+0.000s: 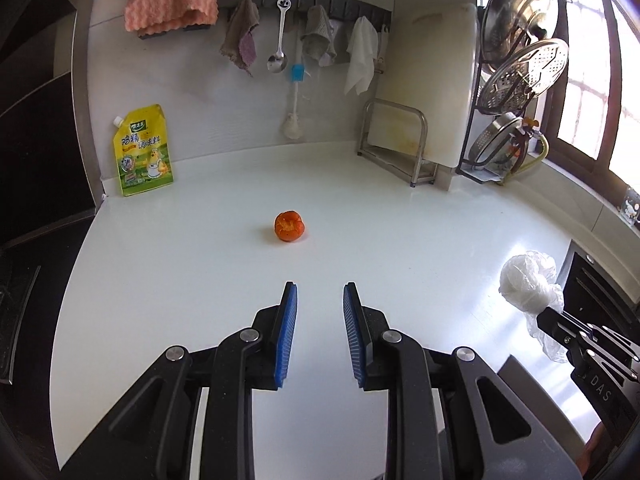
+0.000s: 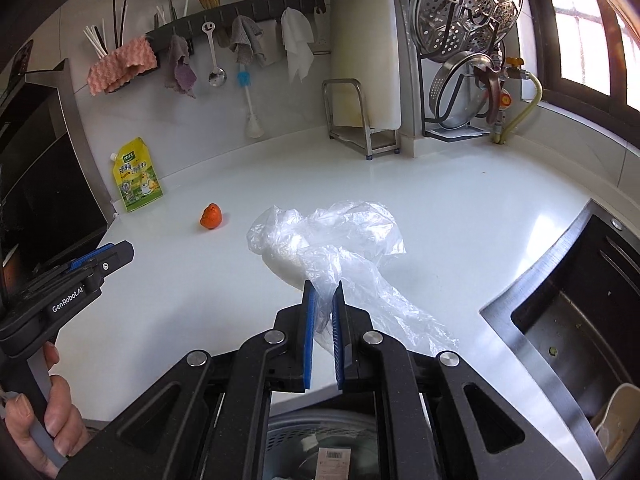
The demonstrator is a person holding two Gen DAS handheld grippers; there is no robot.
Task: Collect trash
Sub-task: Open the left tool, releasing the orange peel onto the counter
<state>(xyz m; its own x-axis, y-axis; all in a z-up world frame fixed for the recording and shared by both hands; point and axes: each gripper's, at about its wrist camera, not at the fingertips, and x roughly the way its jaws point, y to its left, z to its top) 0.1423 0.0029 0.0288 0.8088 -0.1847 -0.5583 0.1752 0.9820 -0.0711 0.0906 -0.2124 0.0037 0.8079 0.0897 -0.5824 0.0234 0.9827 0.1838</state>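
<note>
Right gripper (image 2: pixel 323 294) pinched the bag (image 2: pixel 328 236) over the bin (image 2: pixel 288 446); left gripper (image 1: pixel 320 300) gaped empty, peel (image 1: pixel 290 226) beyond it uncollected.

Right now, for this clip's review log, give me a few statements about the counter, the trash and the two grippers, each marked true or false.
1. The right gripper has its jaws shut on the plastic bag. True.
2. The left gripper holds the orange peel. False: its jaws are open and hold nothing; the peel lies on the white counter ahead of it.
3. The yellow seasoning pouch stands against the back wall, left of the peel. True.
4. The pouch lies flat in the sink. False: it stands upright on the counter, far from the sink.
5. A spoon hangs from the wall rack. True.
</note>
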